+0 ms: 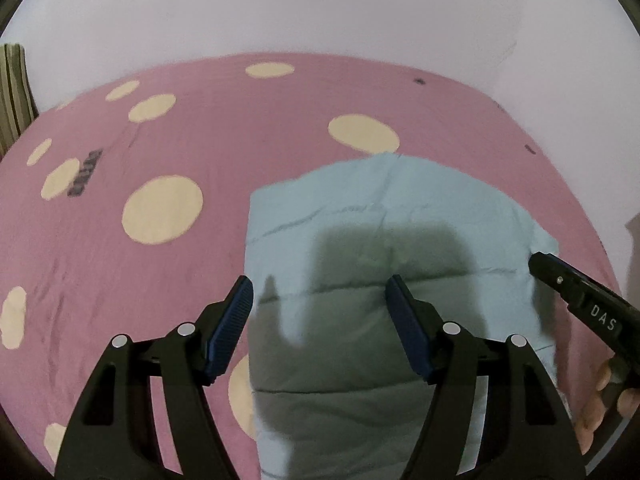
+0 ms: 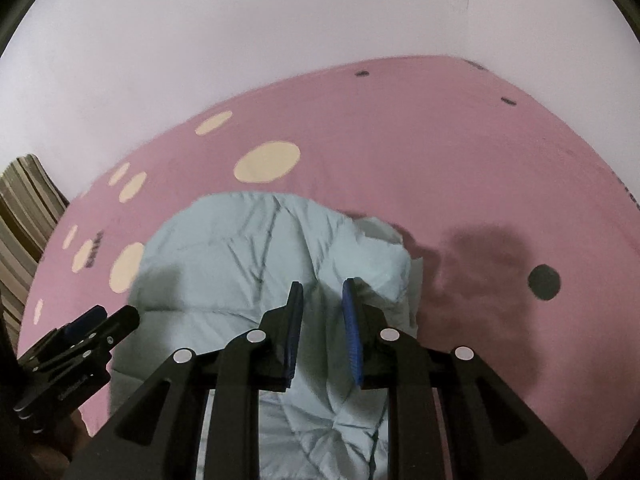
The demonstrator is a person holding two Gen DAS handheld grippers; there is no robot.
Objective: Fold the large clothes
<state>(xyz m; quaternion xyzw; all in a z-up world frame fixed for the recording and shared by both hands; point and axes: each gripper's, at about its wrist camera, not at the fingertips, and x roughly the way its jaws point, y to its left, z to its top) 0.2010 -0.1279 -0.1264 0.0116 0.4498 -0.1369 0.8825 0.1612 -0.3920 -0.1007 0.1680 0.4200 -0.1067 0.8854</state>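
Left wrist view
Garment: pale blue padded garment (image 1: 384, 264), partly folded into a long block on the pink spotted bedsheet (image 1: 208, 136); quilted seams crosswise, long axis straight ahead along the fingers.
Left gripper (image 1: 318, 300): spread wide, nothing between the pads (image 1: 234, 326); hangs above the near half of the garment; contact with the cloth not clear from this view.
Left edge of garment: just inside the left pad, running away from the camera.
Right gripper (image 1: 540, 260): only one dark finger tip visible, at the garment's right edge; opening not readable here.
Hand (image 1: 608, 396): on the right gripper's handle, at the frame's edge.

Right wrist view
Garment (image 2: 248, 248): ahead of and below the fingers, rumpled, with a loose raised flap at the right side just beyond the right pad (image 2: 354, 332).
Right gripper (image 2: 322, 290): jaws parted narrowly; cloth visible through the gap, but gripped or merely behind the gap: cannot tell.
Left gripper (image 2: 102, 316): low left, beside the garment's left edge; opening not readable here.
Bedsheet (image 2: 460, 140): bare pink to the right, with a dark dot (image 2: 543, 282) well apart from the garment.

Deciding relation
Nearer hand to the loose flap: right, judged from the flap just off its fingertips.
Likely fold direction: across the long axis, right edge toward left; a guess only.
Risk: puffy filling, fold may spring open.
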